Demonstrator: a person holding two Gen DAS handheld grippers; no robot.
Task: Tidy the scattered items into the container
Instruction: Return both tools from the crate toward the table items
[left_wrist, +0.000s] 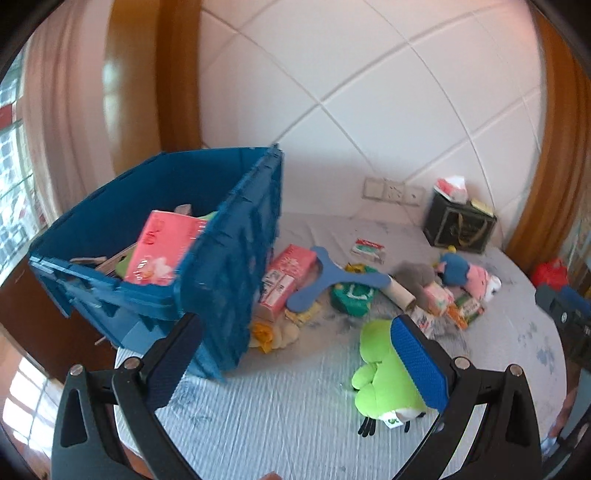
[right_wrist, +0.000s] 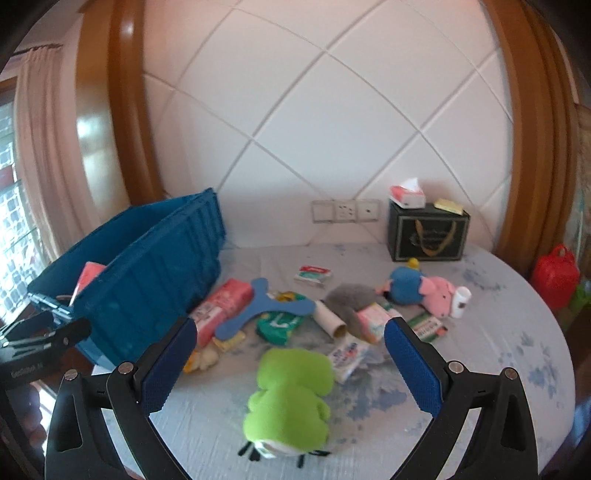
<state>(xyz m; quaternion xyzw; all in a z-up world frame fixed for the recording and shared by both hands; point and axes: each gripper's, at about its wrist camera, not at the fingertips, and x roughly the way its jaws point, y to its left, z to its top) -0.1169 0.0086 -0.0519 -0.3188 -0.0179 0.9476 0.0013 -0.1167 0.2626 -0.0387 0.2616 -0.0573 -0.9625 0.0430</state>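
A blue crate stands at the table's left with a pink tissue pack and other items inside. My left gripper is open just in front of the crate's near corner, nothing between its fingers. A green frog plush lies on the grey cloth, directly below my open right gripper, between its two blue pads and not touched by them. Scattered behind it are a blue boomerang, a pink carton, a green pack, a cardboard tube, a grey plush and a pink pig plush.
A black box with a tissue pack on top stands at the back against the padded wall. A red object sits beyond the table's right edge. A small toothpaste box lies mid-table. The round table's edge curves close on the right.
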